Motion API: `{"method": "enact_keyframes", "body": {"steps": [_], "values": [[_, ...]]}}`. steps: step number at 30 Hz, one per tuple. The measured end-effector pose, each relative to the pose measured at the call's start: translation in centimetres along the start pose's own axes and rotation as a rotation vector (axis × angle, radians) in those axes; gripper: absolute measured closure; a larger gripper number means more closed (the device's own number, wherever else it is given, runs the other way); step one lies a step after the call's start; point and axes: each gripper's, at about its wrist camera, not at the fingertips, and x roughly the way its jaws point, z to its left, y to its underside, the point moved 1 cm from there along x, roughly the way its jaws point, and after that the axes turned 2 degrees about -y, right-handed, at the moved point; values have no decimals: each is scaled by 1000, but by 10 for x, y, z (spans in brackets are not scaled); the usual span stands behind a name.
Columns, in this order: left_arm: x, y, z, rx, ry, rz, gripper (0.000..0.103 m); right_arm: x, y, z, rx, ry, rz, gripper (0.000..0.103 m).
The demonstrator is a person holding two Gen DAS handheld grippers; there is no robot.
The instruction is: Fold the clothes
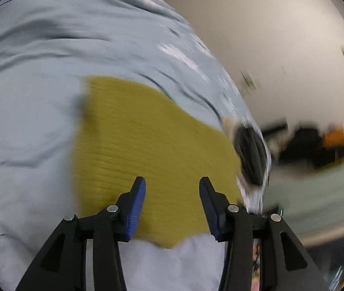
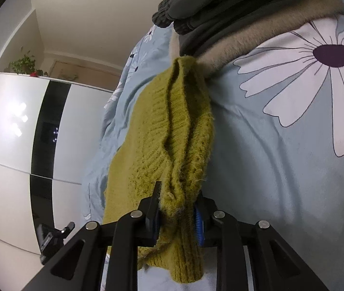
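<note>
- Below, left wrist view: the left gripper hangs over the sweater, its blue-padded jaws standing apart with nothing between them and neither pad on the knit. The whole view is smeared by motion.
- Sweater — an olive-yellow ribbed knit — lies flat on the bedspread, a pale blue cloth that fills the left and centre of this view. One straight edge of the sweater runs along its left side; its near edge ends just ahead of the gripper's arms.
- Right of the sweater, at the bedspread's edge, sits a dark blurred shape that cannot be made out; beyond it the wall shows pale.
- Right wrist view: the right gripper is closed on a bunched fold of the sweater. Knit fills the narrow gap between the pads, and a loose end hangs below the jaws.
- From that grip the sweater runs away from the camera in long ridges across the bedspread, here printed with a large white flower.
- At the sweater's far end lies a pile of clothes — dark grey pieces on a beige fleecy one — touching or just beside the knit.
- Left of the bed stands a white wardrobe with a black centre strip; a plant sits on top.
</note>
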Motion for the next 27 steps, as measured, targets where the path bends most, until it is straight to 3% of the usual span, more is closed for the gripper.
{"method": "enact_keyframes", "body": {"steps": [4, 10, 18, 21, 23, 25, 27], "values": [[59, 19, -46, 119, -48, 111, 56, -7, 2, -1, -8, 23, -11, 55], [114, 46, -49, 141, -131, 216, 56, -13, 11, -9, 21, -20, -3, 42], [125, 51, -45, 147, -162, 208, 56, -4, 18, 10, 1, -61, -14, 41], [129, 54, -49, 170, -175, 195, 55, -8, 18, 15, 11, -51, -61, 42], [131, 56, -50, 181, -174, 191, 55, -8, 19, 18, 20, -37, -66, 48], [131, 56, -51, 170, -160, 184, 55, -8, 21, 23, 19, -11, -67, 61], [123, 58, -49, 130, -81, 178, 55, -10, 21, 27, 13, 28, -68, 72]]}}
